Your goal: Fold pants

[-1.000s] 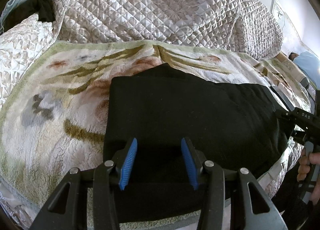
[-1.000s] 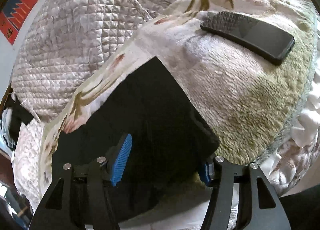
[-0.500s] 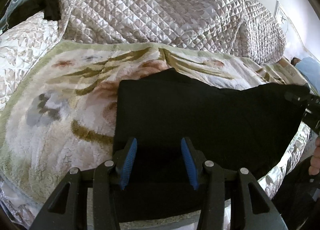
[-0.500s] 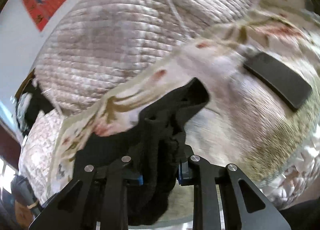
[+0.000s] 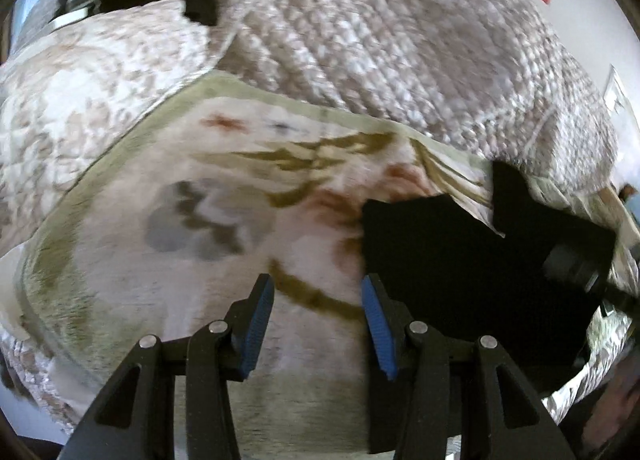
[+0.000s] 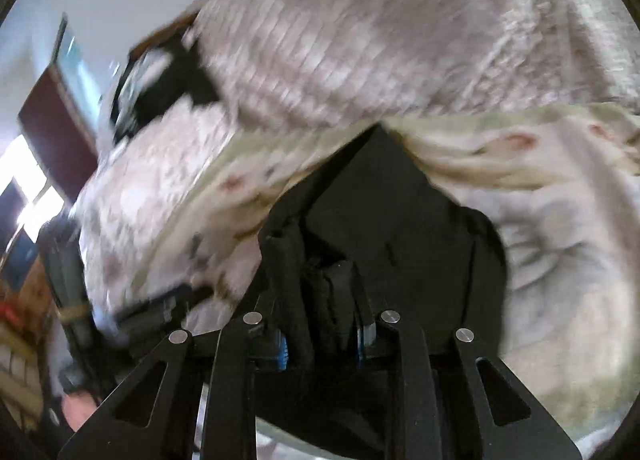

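Left wrist view: left gripper (image 5: 318,320) jaws stand apart, nothing between the blue pads, only the floral fleece blanket (image 5: 160,244) below. Black pants (image 5: 460,272) lie bunched on the blanket's right part, right of the pads. Quilted bedspread (image 5: 380,40) sits behind the blanket.

Right wrist view: right gripper (image 6: 322,340) is clamped narrow on a gathered fold of the pants (image 6: 384,228), raised over the blanket (image 6: 560,228). Frame blurred.

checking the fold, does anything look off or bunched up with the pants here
Yes: the black pants are bunched into thick ridges between the right gripper's pads, one corner lifted off the floral blanket. The left gripper holds nothing.
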The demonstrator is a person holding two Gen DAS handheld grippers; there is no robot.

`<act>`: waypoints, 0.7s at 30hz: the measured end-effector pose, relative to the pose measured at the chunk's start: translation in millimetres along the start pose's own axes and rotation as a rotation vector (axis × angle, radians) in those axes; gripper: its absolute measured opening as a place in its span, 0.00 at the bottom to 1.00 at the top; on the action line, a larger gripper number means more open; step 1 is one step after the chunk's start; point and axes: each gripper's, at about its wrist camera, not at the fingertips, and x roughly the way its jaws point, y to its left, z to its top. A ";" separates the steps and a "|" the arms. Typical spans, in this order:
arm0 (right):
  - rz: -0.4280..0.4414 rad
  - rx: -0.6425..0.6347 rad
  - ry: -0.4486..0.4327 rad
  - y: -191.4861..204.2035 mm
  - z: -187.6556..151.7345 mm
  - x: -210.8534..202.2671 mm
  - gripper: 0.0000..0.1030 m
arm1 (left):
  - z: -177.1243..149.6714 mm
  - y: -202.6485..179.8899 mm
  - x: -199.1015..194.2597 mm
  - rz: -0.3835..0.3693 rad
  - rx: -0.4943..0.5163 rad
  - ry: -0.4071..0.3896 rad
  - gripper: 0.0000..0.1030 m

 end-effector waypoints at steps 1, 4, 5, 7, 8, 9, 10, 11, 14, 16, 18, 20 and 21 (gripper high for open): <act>0.001 -0.021 0.044 4.9 -8.1 14.8 0.22 | 0.9 4.7 -0.4 0.005 -0.012 -0.002 0.47; -0.026 -0.072 0.081 11.4 -27.1 33.6 0.22 | 1.0 11.3 -1.1 0.008 -0.030 -0.001 0.47; -0.038 -0.085 0.073 13.5 -27.7 31.8 0.22 | 0.8 12.1 -1.1 0.006 -0.031 0.000 0.47; -0.051 -0.089 0.060 17.3 -23.2 25.3 0.22 | 1.3 13.0 -1.1 0.005 -0.034 0.001 0.47; -0.055 -0.090 0.049 19.4 -20.1 20.3 0.22 | 1.6 13.6 -1.5 0.005 -0.037 0.001 0.47; -0.058 -0.098 0.033 23.5 -17.0 14.7 0.22 | 2.3 14.4 -1.9 0.004 -0.042 0.000 0.47; -0.053 -0.107 0.016 28.8 -14.2 9.6 0.22 | 2.7 15.3 -3.1 0.002 -0.047 -0.001 0.47; -0.043 -0.110 0.008 32.6 -13.2 7.3 0.22 | 3.1 16.2 -4.5 0.001 -0.051 -0.004 0.47; -0.035 -0.152 0.050 47.3 -20.6 24.0 0.22 | 5.5 19.1 -6.9 0.002 -0.062 -0.015 0.47; -0.044 -0.150 0.097 47.0 -30.9 41.8 0.22 | 5.9 22.3 -8.0 0.005 -0.069 -0.018 0.47; -0.048 -0.146 0.084 47.7 -33.0 42.3 0.23 | 5.8 26.2 -9.0 0.011 -0.078 -0.021 0.47; -0.050 -0.145 0.073 49.7 -29.4 38.4 0.23 | 5.6 30.4 -9.4 0.019 -0.088 -0.025 0.47; -0.050 -0.143 0.071 49.4 -28.5 37.7 0.23 | 5.7 32.5 -9.6 0.023 -0.095 -0.026 0.47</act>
